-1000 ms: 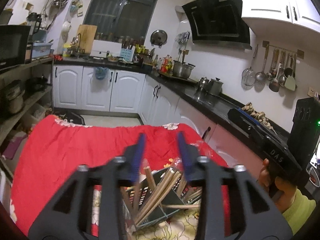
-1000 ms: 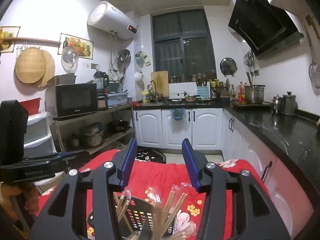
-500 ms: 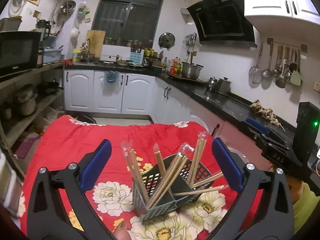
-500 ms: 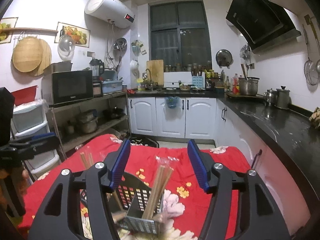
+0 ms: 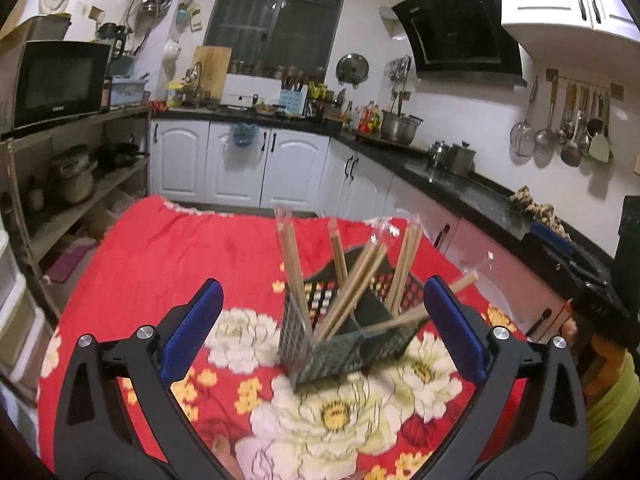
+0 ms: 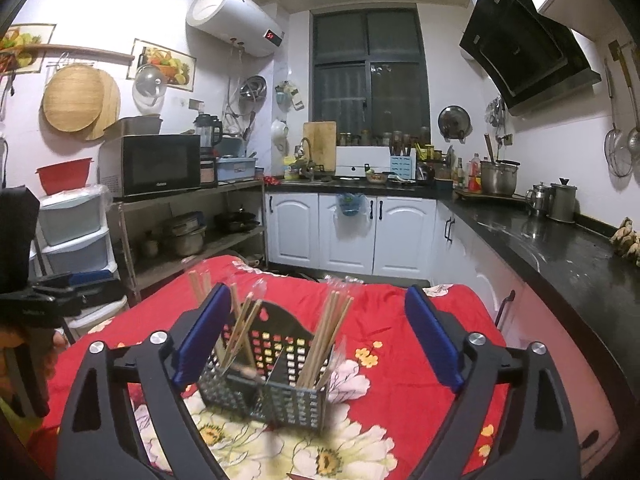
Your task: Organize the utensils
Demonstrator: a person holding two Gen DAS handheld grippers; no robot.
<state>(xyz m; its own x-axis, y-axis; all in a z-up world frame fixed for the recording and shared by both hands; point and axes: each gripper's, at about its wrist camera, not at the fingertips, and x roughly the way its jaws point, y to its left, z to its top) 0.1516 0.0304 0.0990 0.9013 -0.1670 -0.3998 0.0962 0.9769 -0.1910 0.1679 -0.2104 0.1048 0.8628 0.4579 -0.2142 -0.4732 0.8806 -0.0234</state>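
A dark perforated utensil basket (image 5: 344,354) stands on the red floral tablecloth (image 5: 168,256). Several wrapped pairs of wooden chopsticks (image 5: 352,284) stick up from its compartments, leaning in different directions. My left gripper (image 5: 324,320) is open wide and empty, just in front of the basket. In the right wrist view the same basket (image 6: 276,392) holds chopsticks (image 6: 326,336). My right gripper (image 6: 318,340) is open wide and empty, with the basket between its blue pads.
The table sits in a kitchen. A black counter (image 6: 560,248) and white cabinets (image 5: 240,164) run along the right and back. A shelf with a microwave (image 6: 156,164) stands on the left. The other gripper shows at each view's edge, at the right (image 5: 592,280) and at the left (image 6: 40,296).
Both grippers have opened from nearly shut to wide open and drawn back from the basket. The chopsticks now stand free in the basket.
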